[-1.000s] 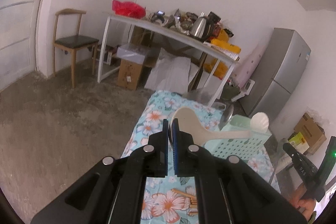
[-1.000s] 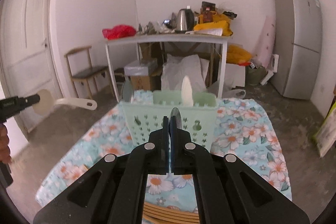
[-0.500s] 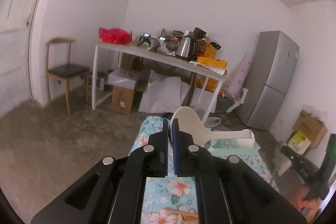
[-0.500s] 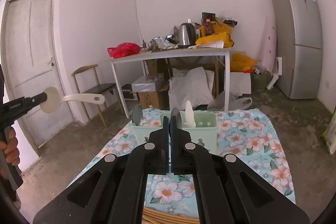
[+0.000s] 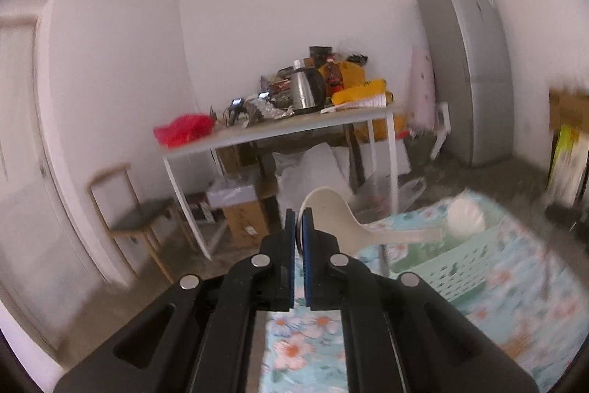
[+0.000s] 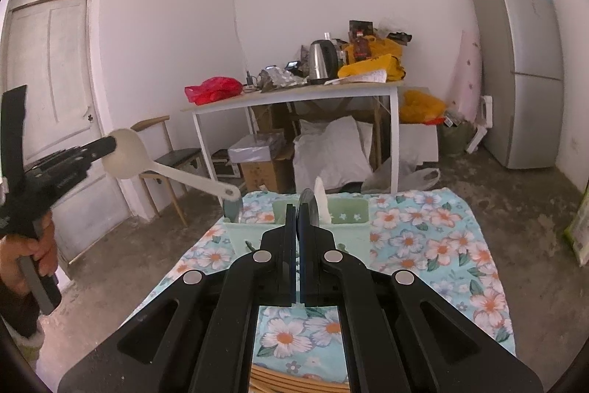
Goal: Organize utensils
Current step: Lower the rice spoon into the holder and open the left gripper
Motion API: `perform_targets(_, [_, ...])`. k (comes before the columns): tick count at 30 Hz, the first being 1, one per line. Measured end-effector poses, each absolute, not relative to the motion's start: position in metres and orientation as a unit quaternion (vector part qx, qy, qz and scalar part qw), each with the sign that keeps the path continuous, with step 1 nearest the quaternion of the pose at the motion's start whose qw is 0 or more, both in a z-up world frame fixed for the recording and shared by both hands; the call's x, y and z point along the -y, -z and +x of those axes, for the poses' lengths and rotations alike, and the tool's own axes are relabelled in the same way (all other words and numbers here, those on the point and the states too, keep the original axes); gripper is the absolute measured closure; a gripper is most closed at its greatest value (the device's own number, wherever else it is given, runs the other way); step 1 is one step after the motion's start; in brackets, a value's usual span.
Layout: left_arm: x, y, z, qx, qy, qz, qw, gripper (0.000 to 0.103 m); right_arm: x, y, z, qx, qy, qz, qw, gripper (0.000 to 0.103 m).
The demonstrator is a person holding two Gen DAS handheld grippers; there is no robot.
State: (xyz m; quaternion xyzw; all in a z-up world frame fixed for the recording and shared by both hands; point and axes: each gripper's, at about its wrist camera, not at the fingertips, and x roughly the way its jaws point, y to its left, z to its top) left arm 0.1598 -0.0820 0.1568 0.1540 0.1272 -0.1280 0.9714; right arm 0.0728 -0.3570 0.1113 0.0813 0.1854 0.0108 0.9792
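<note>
My left gripper [image 5: 300, 227] pinches the bowl of a white plastic rice paddle [image 5: 333, 221], held in the air left of the mint-green perforated plastic caddy [image 6: 353, 214]; its handle runs lengthwise toward the caddy. My right gripper [image 6: 297, 220], clamped on a thin round-edged utensil I cannot identify, hangs before it. The edge-only grip could let the paddle swivel and miss.

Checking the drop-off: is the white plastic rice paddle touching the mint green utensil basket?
Apart. The right wrist view shows the white plastic rice paddle held in the air, left of the mint green utensil basket.
</note>
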Motion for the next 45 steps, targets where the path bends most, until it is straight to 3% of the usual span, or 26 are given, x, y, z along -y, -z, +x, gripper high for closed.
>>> perform_targets(6, [0.128,-0.137,0.164,-0.084,0.091,0.307,0.944,0.1,0.362,-0.111,0.073,-0.187,-0.007,0.083,0.979,0.103])
perform_targets(13, [0.159,-0.118,0.179,-0.112,0.11,0.364,0.918,0.099,0.365,-0.107,0.074,-0.189,-0.01,0.089,0.978,0.103])
perform_targets(22, [0.162,-0.108,0.221,-0.246,0.217,0.233,0.916,0.094,0.379,-0.107,0.072,-0.185,-0.014,0.113,0.976,0.103])
perform_targets(26, [0.162,-0.097,0.229,-0.276,0.244,0.191,0.91,0.086,0.394,-0.11,0.068,-0.175,-0.022,0.139,0.974,0.103])
perform_targets(32, [0.166,-0.084,0.227,-0.287,0.262,0.17,0.906,0.075,0.417,-0.124,0.068,-0.147,-0.051,0.184,0.971,0.103])
perform_targets(45, [0.159,-0.085,0.224,-0.289,0.28,0.142,0.905,0.074,0.453,-0.168,0.123,-0.059,-0.163,0.26,0.95,0.103])
